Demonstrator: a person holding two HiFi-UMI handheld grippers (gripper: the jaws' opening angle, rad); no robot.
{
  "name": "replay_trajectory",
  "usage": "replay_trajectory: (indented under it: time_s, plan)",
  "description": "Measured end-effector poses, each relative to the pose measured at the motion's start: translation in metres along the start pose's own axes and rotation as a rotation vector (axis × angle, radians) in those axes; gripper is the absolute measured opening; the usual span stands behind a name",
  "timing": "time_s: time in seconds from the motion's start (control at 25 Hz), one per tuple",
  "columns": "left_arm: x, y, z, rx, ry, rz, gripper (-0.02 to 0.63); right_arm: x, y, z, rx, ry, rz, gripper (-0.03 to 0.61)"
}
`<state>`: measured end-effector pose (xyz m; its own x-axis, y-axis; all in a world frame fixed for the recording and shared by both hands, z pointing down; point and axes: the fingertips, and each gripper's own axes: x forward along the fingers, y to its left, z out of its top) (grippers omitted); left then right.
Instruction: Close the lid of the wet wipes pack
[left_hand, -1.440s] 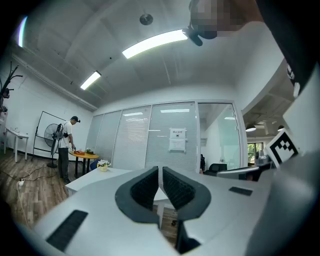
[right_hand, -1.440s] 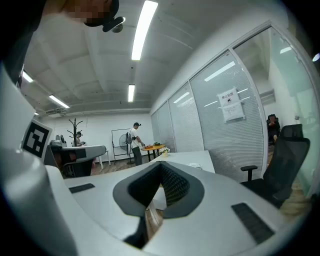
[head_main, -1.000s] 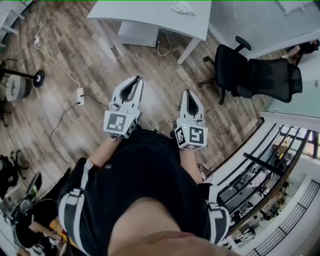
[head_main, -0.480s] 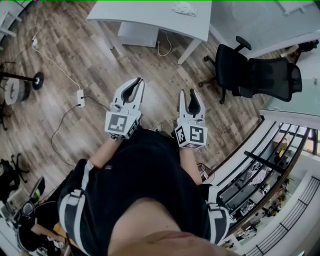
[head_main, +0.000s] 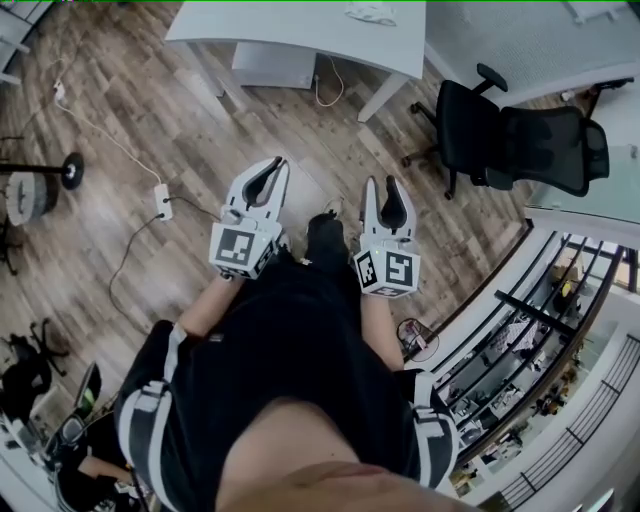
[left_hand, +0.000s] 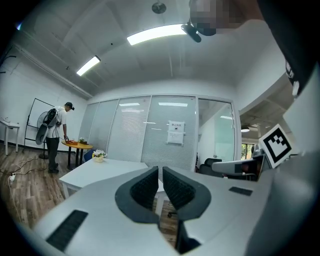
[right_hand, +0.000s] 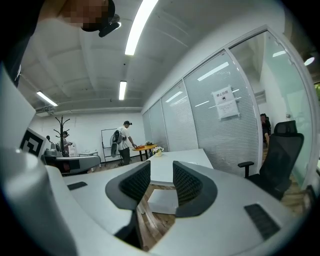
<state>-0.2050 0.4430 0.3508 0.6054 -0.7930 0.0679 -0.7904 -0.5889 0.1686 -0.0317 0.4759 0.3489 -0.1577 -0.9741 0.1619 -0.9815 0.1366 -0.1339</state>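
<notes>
I make out no wet wipes pack in any view. A small white thing (head_main: 372, 12) lies on the white table (head_main: 300, 35) ahead; what it is I cannot tell. My left gripper (head_main: 272, 162) is held out level in front of the body with its jaws shut and nothing between them; in the left gripper view (left_hand: 160, 169) the pads almost touch. Beside it my right gripper (head_main: 378, 184) is open and empty, and the right gripper view (right_hand: 161, 165) shows the table (right_hand: 175, 162) through the gap.
A black office chair (head_main: 520, 145) stands right of the table by a glass wall. A power strip with cables (head_main: 162, 196) lies on the wood floor at left. Far off, a person (left_hand: 52, 132) stands at an orange table. A flower pot (left_hand: 98, 156) sits on the white table.
The right gripper's jaws have opened from shut. Both grippers have drifted slightly forward toward the table, and a dark shoe now shows between them.
</notes>
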Motion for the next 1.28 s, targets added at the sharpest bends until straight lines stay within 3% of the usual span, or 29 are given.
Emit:
replay_trajectory:
  time_s: [0.36,0.88,1.28]
  plan:
    - [0.120,0.034,-0.002,0.014,0.018,0.023,0.044,0.118,-0.064,0.013,-0.004,-0.020,0.037,0.147]
    - [0.363,0.088,0.044,0.051,-0.010,0.107,0.044,0.323,-0.196,0.084,0.007,-0.019,0.148,0.147]
    - [0.489,0.135,0.011,0.068,0.128,0.071,0.044,0.444,-0.245,0.087,0.027,0.024,0.170,0.149]
